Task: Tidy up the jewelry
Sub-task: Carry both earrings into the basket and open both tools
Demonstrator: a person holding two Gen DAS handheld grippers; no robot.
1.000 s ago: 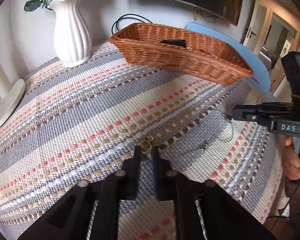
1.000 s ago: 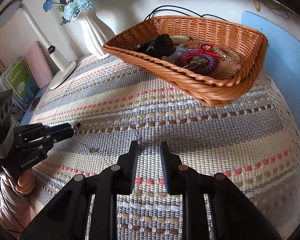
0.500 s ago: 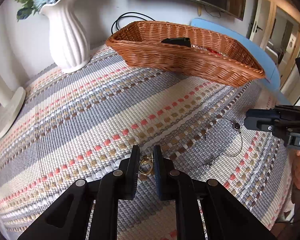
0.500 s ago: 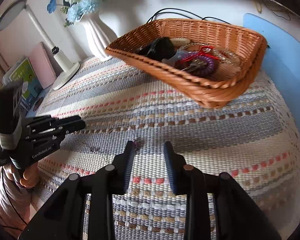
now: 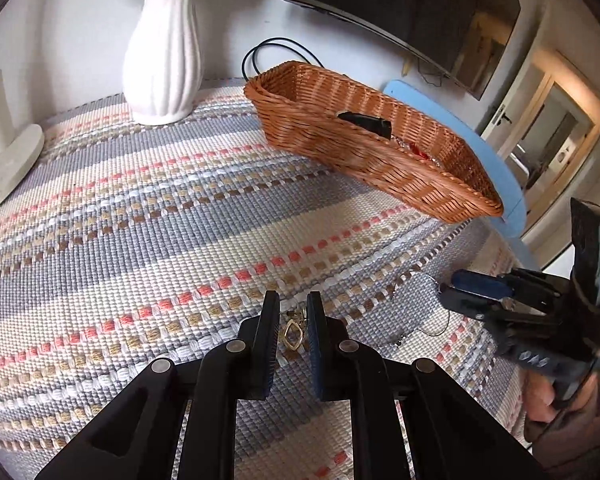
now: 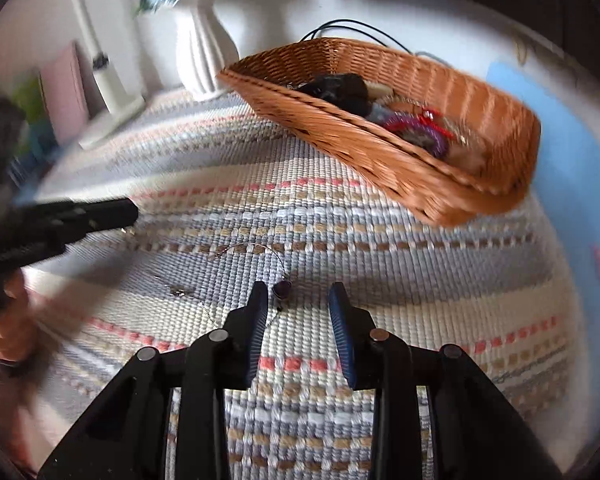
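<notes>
On the striped woven cloth over the table, my left claw had its jaws drawn nearly together around a small gold earring, which sat between the pads; I judged it gripped, though the metal looked thin enough that the hold could be slight. My right claw stood partly open and held nothing. Its jaws were set down just beside a thin wire necklace that lay looped on the cloth, with a dark bead close to the inner face of its left finger. The wicker basket stood well apart toward the back of the table, already holding a dark object and some coloured pieces, next to a white vase.

To do this step well, I reckoned I should lift the earring straight up before swinging it toward the basket, so it would not drag on the weave and twist free. With the other claw I thought it best to centre the jaws over the bead, not the wire, since the wire would likely slip through the pads. The right view was blurred, so I could not tell how the far end of the necklace lay
</notes>
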